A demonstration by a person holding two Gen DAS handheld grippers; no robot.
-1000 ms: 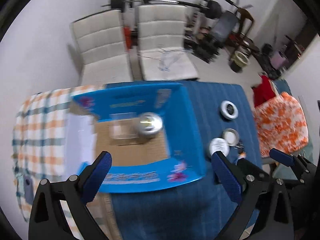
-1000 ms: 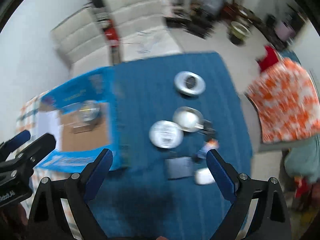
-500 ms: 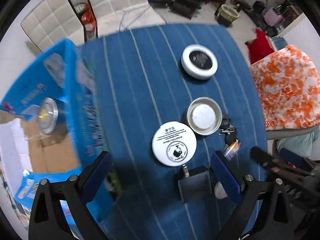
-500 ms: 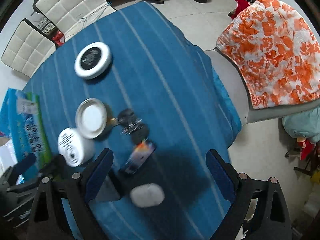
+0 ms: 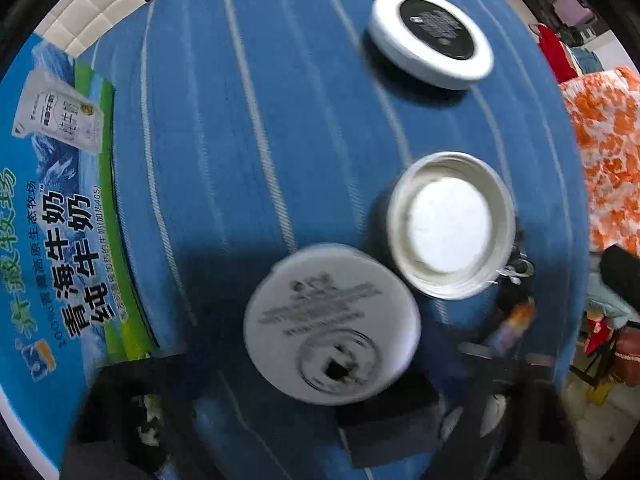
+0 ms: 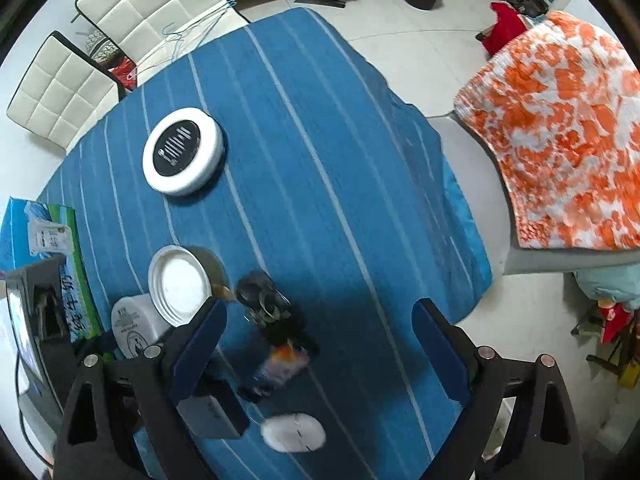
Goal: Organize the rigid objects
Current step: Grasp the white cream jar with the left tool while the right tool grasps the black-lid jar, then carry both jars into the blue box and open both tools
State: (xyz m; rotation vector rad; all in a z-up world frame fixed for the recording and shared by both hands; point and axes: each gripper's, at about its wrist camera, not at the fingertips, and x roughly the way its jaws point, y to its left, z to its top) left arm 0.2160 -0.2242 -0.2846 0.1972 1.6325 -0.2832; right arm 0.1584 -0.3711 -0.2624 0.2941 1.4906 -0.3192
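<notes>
On the blue striped tablecloth (image 6: 320, 160) lie a white round tin with a black top (image 6: 183, 151), an open white lid (image 6: 180, 285), a white jar (image 6: 132, 330), keys (image 6: 268, 304), a small orange-and-blue item (image 6: 282, 364), a dark box (image 6: 212, 412) and a white oval piece (image 6: 294, 432). My left gripper (image 5: 320, 420) hangs low over the white jar (image 5: 332, 322), its fingers blurred and spread wide. The lid (image 5: 450, 224) and tin (image 5: 430, 38) lie beyond it. My right gripper (image 6: 320, 344) is open and empty above the keys and the orange item.
A blue milk carton box (image 5: 48, 240) stands at the table's left; it also shows in the right wrist view (image 6: 44, 236). An orange patterned cloth (image 6: 560, 132) covers a seat to the right. White chairs (image 6: 132, 0) stand behind the table.
My left gripper has swung from over the box to the right and dropped close over the white jar. My right gripper has moved right and lower, over the keys.
</notes>
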